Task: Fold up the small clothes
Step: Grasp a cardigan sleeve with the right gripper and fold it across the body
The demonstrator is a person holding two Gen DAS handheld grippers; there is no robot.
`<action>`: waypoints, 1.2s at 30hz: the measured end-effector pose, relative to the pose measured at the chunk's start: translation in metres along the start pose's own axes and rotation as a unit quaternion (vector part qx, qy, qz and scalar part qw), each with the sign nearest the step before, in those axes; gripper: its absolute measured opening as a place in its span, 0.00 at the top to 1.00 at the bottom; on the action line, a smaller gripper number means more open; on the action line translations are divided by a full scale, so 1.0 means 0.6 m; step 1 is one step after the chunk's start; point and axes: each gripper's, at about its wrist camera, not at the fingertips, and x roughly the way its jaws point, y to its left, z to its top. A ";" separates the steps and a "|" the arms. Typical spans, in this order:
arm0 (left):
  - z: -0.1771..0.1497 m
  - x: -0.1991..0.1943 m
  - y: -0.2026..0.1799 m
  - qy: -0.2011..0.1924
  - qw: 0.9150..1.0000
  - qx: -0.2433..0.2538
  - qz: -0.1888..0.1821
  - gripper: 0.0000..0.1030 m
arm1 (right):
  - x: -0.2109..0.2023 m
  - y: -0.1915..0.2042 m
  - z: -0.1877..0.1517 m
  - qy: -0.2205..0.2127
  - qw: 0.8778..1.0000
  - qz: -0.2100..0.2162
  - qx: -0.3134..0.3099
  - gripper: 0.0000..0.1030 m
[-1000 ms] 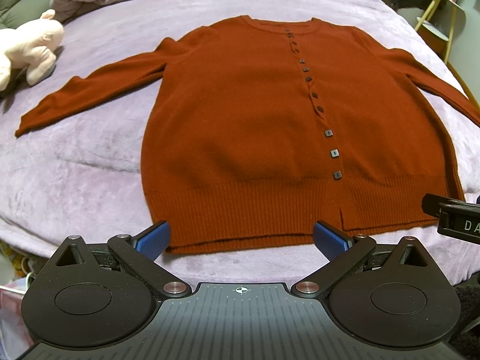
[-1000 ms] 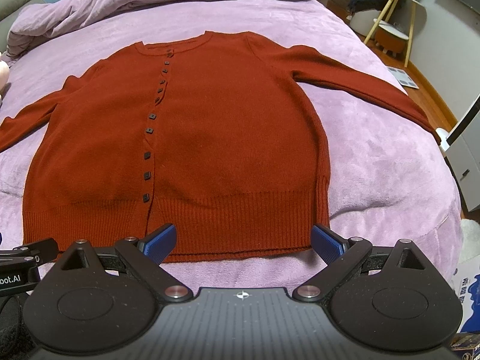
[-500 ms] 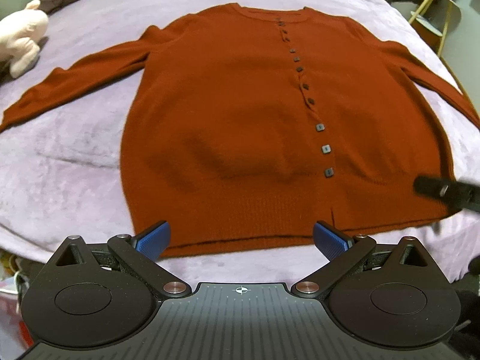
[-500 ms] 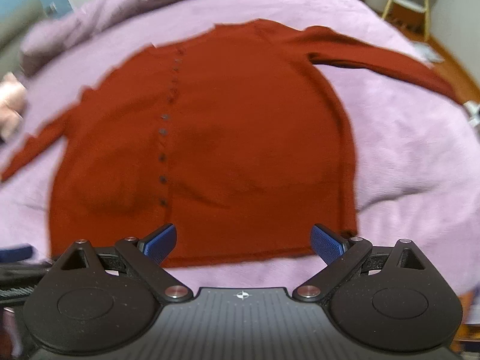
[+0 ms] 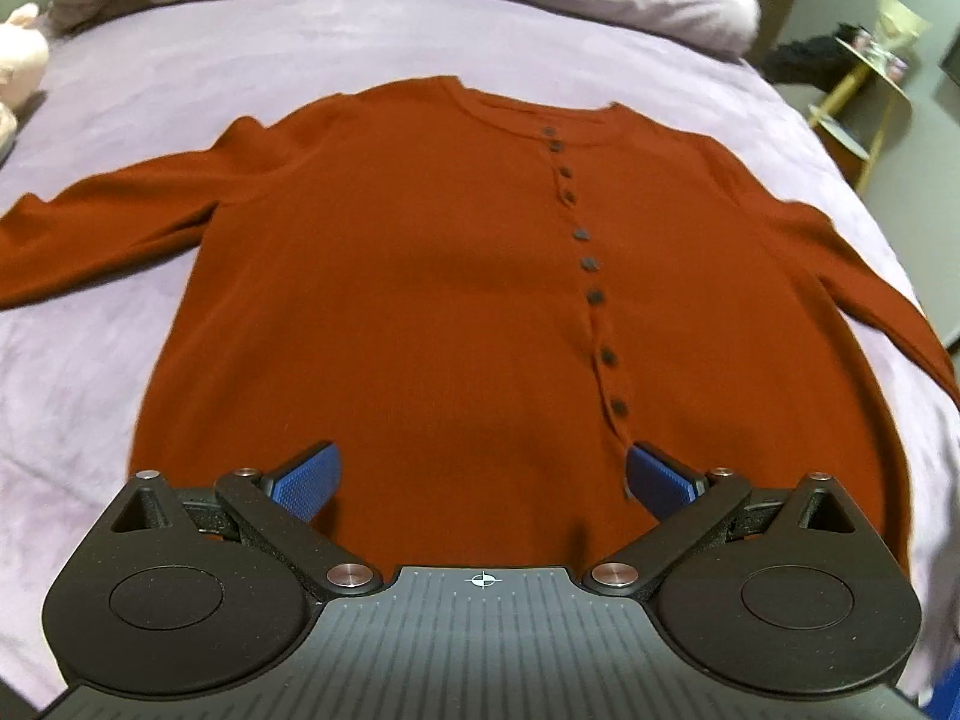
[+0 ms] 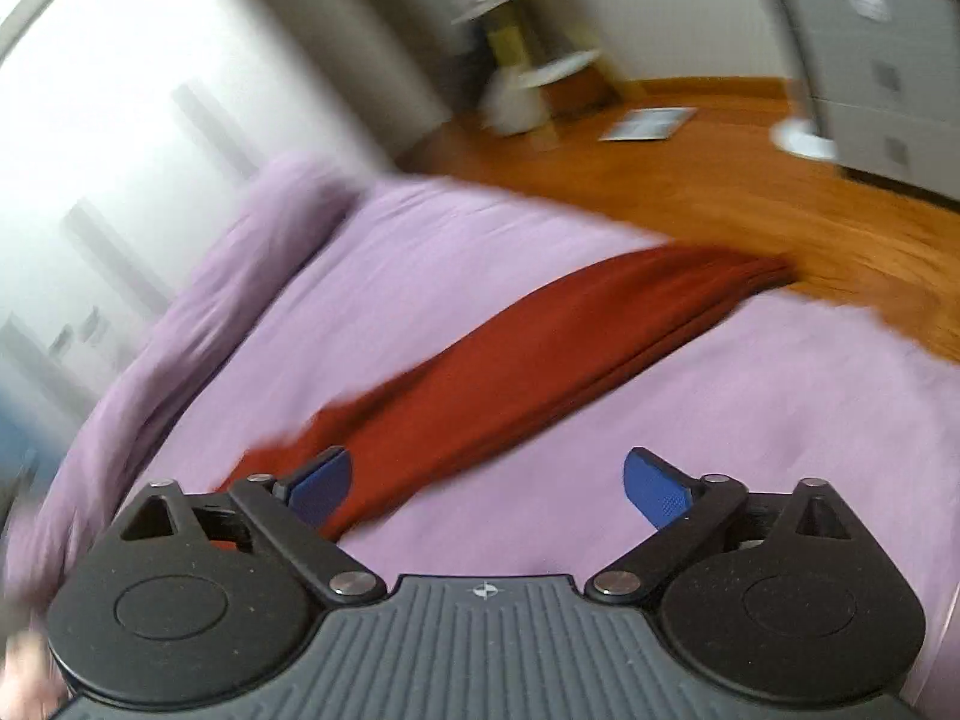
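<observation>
The rust-red cardigan (image 5: 420, 300) is spread flat, buttoned, on the bed (image 5: 90, 360). The left gripper (image 5: 480, 483) is held open over the hem; the right gripper (image 6: 486, 489) – jaws closing, nothing gripped – is aimed along the right sleeve (image 6: 540, 348). The sleeve is best pinched near its cuff – then folded inward across the body.

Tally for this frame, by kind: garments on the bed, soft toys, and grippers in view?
Cardigan: 1
Soft toy: 1
Grippers: 2 (left gripper, open above the hem; right gripper, jaws closing, the cardigan's sleeve partly between them, not pinched)
Total: 4
</observation>
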 end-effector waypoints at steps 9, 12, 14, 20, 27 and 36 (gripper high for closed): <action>0.008 0.079 0.015 0.028 0.999 -0.014 0.039 0.00 | 0.121 -0.156 0.057 -0.014 0.972 -0.018 0.235 0.61; 0.002 0.084 0.015 0.023 0.999 0.015 0.037 0.00 | 0.138 -0.167 0.067 -0.037 0.969 -0.036 0.243 0.79; -0.003 0.085 0.018 0.015 0.999 0.030 0.028 0.00 | 0.151 -0.159 0.072 -0.040 0.968 -0.059 0.239 0.93; 0.000 0.086 0.019 0.014 0.998 0.058 0.016 0.00 | 0.134 0.003 0.090 -0.096 0.990 -0.107 -0.014 0.94; 0.034 0.053 0.012 -0.033 0.998 0.046 -0.031 0.00 | 0.033 0.307 -0.062 -0.112 0.929 0.148 -0.320 0.94; 0.109 0.095 0.003 -0.013 0.986 -0.013 -0.163 0.15 | 0.095 0.344 -0.288 0.090 0.895 0.184 -0.395 0.78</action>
